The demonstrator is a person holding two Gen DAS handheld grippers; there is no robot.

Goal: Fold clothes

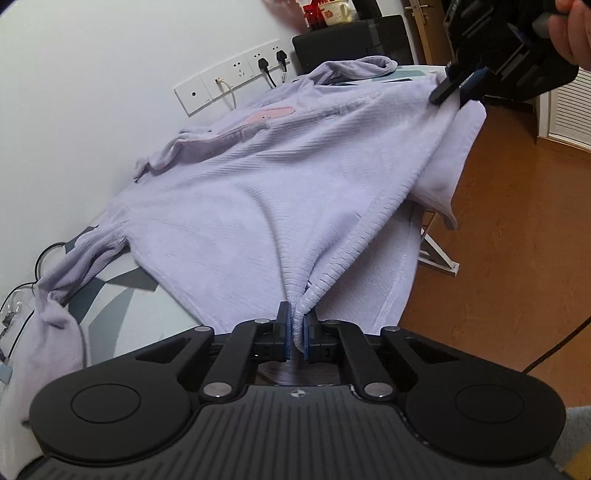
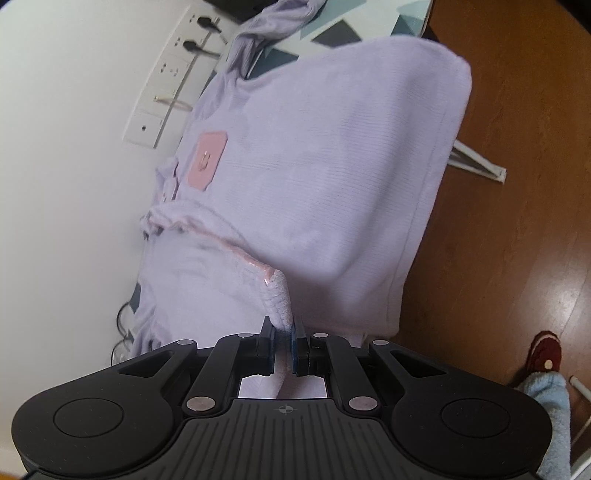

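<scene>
At the bottom centre of the left wrist view, the left gripper (image 1: 297,328) was closed on a bunched fold of a lilac top (image 1: 266,184), its blue pads pinching the ribbed cloth between them. From that pinch the fabric fanned up and away across a table (image 1: 110,295) with a grey and pale green pattern, and one sleeve trailed toward the lower left of the frame. Farther off, in the upper right, the right gripper (image 1: 452,90) was clamped on another edge of the top, with a hand (image 1: 572,33) behind it.

In the right wrist view, the right gripper (image 2: 283,332) at bottom centre held a pink-trimmed edge of the top (image 2: 332,166) between closed pads. Beyond it a pink patch (image 2: 207,160) lay on the cloth left of centre. Wall sockets (image 2: 173,74) with plugs sat in the upper left, and the wooden floor (image 2: 517,110) filled the right side.
</scene>
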